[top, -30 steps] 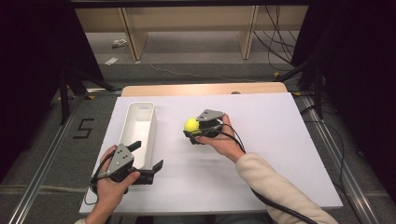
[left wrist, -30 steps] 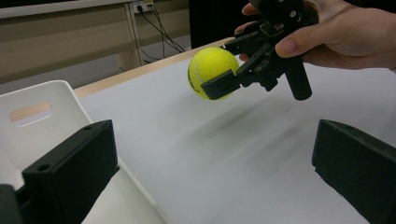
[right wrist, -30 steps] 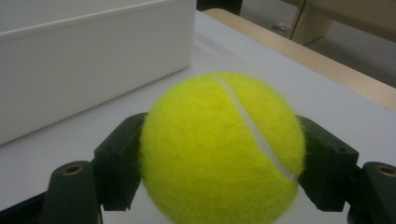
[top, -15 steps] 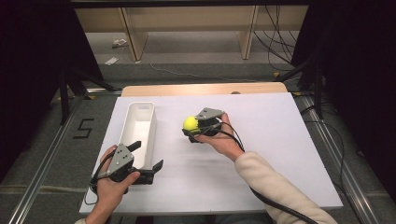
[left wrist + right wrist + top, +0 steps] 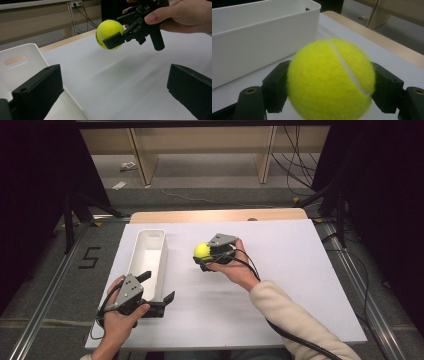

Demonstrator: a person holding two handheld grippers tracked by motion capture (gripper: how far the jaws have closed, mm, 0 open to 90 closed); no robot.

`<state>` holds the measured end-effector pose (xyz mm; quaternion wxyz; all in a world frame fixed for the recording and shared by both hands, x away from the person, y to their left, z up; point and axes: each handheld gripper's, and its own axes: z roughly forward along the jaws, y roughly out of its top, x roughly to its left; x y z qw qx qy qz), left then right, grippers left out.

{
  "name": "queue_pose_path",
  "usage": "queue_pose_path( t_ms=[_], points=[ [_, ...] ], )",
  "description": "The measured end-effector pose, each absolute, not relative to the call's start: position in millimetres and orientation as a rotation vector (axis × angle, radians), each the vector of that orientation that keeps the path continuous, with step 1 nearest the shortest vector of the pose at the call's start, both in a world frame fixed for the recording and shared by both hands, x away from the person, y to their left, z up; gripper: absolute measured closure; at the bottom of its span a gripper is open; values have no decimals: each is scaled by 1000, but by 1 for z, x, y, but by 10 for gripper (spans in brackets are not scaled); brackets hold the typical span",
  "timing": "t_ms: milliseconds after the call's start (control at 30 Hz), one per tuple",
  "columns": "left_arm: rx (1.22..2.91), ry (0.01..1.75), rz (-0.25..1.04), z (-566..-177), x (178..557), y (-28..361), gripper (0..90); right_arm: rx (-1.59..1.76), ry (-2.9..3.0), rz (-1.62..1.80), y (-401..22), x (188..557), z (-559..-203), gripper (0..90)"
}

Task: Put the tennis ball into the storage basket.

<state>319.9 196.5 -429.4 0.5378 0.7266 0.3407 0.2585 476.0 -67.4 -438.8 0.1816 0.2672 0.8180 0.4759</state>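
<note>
A yellow tennis ball is held near the centre of the high view, clamped between the two black jaws of the right tongs, which are carried by the right hand with a cream sleeve running off to the lower right of the frame. In the left gripper view the tennis ball is seen in the upper middle of the frame, raised clear of the white table, with a soft shadow cast on the surface below it and the right tongs closed on its sides. In the right gripper view the tennis ball takes up the centre of the frame, one jaw pressed against each flank, and its white seam is seen curving down its right half. A long white bin is placed to the left of the ball in the high view, apart from it, with its long side running up the frame; its wall is seen across the upper left of the right gripper view. The left tongs are held by the left hand at the lower left of the high view, at the near end of the bin, with jaws spread wide and nothing between them; one jaw is seen over the bin's rim in the left gripper view.
</note>
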Motion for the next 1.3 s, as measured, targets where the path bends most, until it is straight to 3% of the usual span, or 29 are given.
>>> queue_pose_path(
  t_ms=[1300],
  points=[
    [1727, 806, 615, -429, 320, 196, 0, 716, 2305, 1368, -52, 478, -425, 266]
  ],
)
